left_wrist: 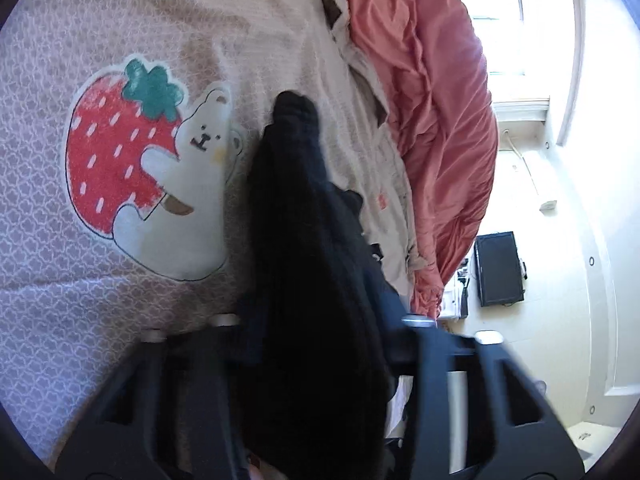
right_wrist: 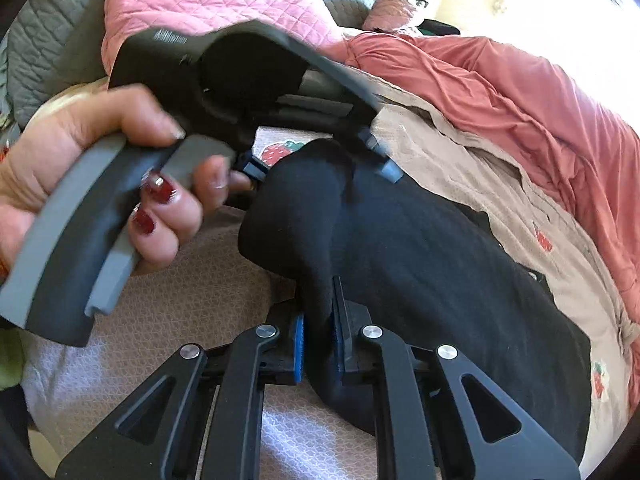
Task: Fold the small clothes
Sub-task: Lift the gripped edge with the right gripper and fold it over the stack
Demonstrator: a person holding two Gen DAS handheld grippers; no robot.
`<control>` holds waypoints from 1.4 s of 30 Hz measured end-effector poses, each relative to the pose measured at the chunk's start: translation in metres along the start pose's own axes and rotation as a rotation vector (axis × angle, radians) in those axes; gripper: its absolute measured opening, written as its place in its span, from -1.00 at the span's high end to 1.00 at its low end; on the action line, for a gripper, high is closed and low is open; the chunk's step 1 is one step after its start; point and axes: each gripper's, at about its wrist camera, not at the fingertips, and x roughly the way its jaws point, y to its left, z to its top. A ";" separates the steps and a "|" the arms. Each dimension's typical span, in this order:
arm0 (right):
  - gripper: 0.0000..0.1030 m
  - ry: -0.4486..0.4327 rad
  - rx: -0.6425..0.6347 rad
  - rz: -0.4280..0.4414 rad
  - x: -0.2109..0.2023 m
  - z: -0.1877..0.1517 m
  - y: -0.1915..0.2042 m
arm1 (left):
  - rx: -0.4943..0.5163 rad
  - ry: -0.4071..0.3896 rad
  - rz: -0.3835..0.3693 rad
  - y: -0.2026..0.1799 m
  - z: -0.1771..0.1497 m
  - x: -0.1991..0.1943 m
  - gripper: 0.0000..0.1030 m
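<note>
A: What's hard to see?

B: The left gripper (right_wrist: 316,160) fingertips, buried under the black knitted garment (right_wrist: 420,248); whether they pinch it, I cannot tell.

A: Around it?

B: A beige bedspread with a strawberry-and-bear print (left_wrist: 132,160) and a rumpled coral-red blanket (left_wrist: 432,128); a hand with red nails (right_wrist: 100,168) blocks the left.

A: The right gripper (right_wrist: 318,344)?

B: Clamped on a fold of that garment, which lies across the bedspread.

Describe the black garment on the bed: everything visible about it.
The black garment is a soft, knit-looking piece, plain and dark, lying stretched across the strawberry-print bedspread. One bunched end is pinched between the blue pads of the right gripper. The left gripper, held in a hand, closes on its other end. What kind of garment it is cannot be told.
</note>
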 end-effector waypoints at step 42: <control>0.71 0.027 1.244 0.169 -0.110 -0.206 -0.249 | 0.451 0.191 0.316 -0.232 -0.126 0.187 0.26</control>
